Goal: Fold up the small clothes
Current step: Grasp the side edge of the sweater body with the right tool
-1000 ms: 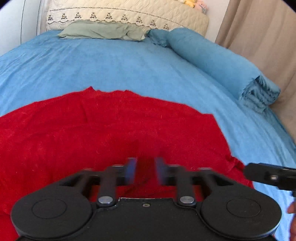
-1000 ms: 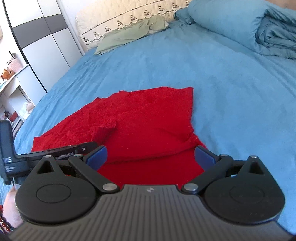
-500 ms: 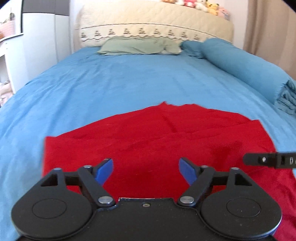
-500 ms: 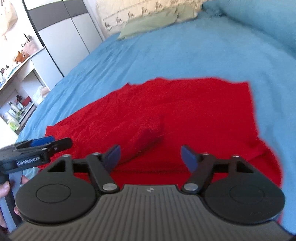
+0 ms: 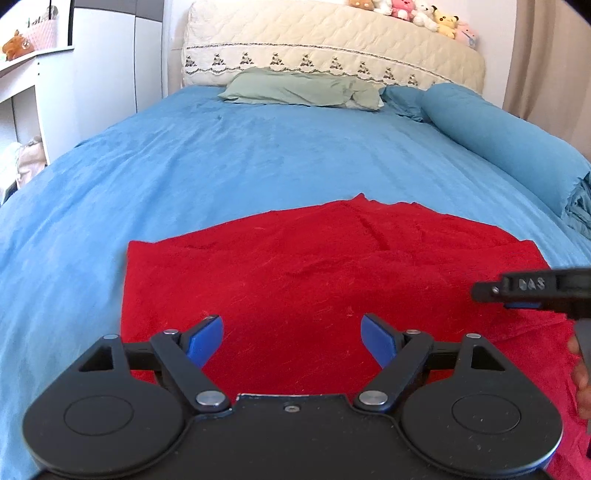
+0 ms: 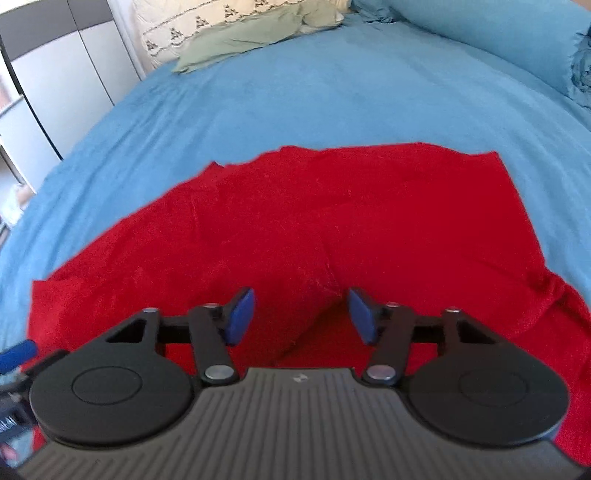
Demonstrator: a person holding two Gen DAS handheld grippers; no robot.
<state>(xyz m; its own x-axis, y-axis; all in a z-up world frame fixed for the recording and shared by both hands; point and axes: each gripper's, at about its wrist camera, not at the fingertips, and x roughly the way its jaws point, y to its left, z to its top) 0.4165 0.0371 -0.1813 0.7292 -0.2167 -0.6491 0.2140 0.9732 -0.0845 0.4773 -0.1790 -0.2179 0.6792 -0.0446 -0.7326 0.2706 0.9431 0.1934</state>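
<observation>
Big bed (image 5: 229, 162) with a blue sheet takes up pretty much everything in both views, with a cream quilted headboard (image 5: 332, 55) at the far end and a row of plush toys (image 5: 413, 13) lined up on top of it. Along the bed's right side there's a rolled-up blue duvet (image 5: 517, 147), and a flat green pillow (image 5: 295, 88) sits up against the headboard. White wardrobe (image 6: 55, 85) with a grey band stands off to the left of the bed.

The thing I'm folding, a red garment (image 5: 314, 266), is spread out on the near part of the bed, mostly flat with a few creases. In my right wrist view there's a raised fold in it (image 6: 314, 295) running down toward me, right in front of my right tongs.

My left tongs (image 5: 291, 338) are spread wide above the near edge of the red cloth, nothing between the blue pads, not touching anything as far as I can see.

My right tongs (image 6: 301, 314) are at a middling gap and closing, and that ridge of red cloth sits in line with the gap, but the pads aren't pressing on it. You can see them poking in from the right edge of the left view too.
</observation>
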